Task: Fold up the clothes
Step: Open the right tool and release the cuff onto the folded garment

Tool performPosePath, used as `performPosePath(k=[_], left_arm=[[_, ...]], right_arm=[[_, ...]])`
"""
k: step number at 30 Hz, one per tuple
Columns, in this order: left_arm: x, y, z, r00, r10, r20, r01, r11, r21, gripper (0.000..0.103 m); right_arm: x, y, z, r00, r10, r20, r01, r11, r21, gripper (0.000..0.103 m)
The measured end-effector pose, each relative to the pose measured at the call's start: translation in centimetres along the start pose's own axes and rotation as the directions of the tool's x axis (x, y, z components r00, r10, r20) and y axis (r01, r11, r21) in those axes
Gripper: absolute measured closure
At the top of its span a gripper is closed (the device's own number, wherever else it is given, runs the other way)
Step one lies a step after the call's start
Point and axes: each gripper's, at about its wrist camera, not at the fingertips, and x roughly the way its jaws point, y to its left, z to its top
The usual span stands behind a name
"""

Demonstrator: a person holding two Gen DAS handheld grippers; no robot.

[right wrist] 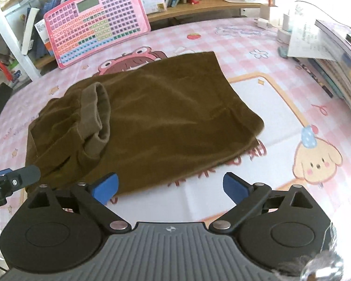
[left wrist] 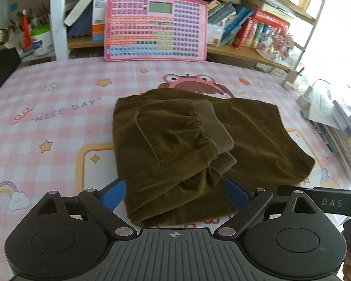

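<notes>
An olive-brown garment (left wrist: pixel 175 140) lies folded on the pink checked table cover (left wrist: pixel 46 117), with its ribbed cuff (left wrist: pixel 213 121) doubled back on top. My left gripper (left wrist: pixel 174 195) stands wide open over the garment's near edge; the cloth lies between its blue fingertips (left wrist: pixel 112 194) without being pinched. In the right wrist view the same garment (right wrist: pixel 163 117) spreads out ahead. My right gripper (right wrist: pixel 170 187) is open just in front of its near edge, over bare table cover (right wrist: pixel 280 121). Part of the left gripper (right wrist: pixel 11 182) shows at the far left.
A pink toy keyboard board (left wrist: pixel 155 27) leans against the bookshelf (left wrist: pixel 245 28) at the back. A stack of books and papers (right wrist: pixel 339 65) lines the right edge, with white chargers (right wrist: pixel 283 21) behind it. A black object (left wrist: pixel 0 70) sits at the far left.
</notes>
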Motion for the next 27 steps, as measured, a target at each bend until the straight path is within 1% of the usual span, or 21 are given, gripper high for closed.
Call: performPosePath(k=[6, 12, 19, 24, 27], left_arm=[[0.7, 0.8, -0.6, 0.999, -0.035, -0.031, 0.034, 0.999, -0.016, 0.009], [1.0, 0.8, -0.6, 0.999, -0.036, -0.036, 0.036, 0.999, -0.018, 0.009], [1.1, 0.1, -0.4, 0.999, 0.014, -0.035, -0.016, 0.999, -0.049, 0.009], [1.1, -1.5, -0.1, 0.997, 0.070, -0.017, -0.071, 0.994, -0.081, 0.009], [1.3, -3.2, -0.1, 0.994, 0.105, -0.016, -0.106, 0.988, -0.108, 0.009]], right_arm=[[-0.6, -0.1, -1.6, 0.998, -0.052, -0.026, 0.053, 0.998, 0.037, 0.006], [-0.9, -0.4, -2.0, 0.997, -0.067, -0.023, 0.068, 0.996, 0.054, 0.006], [-0.4, -1.2, -1.1, 0.999, -0.027, -0.022, 0.027, 0.999, 0.019, 0.006], [0.2, -2.8, 0.3, 1.000, 0.023, -0.016, -0.024, 1.000, -0.017, 0.006], [0.6, -4.6, 1.5, 0.998, 0.069, -0.014, -0.069, 0.997, -0.031, 0.006]])
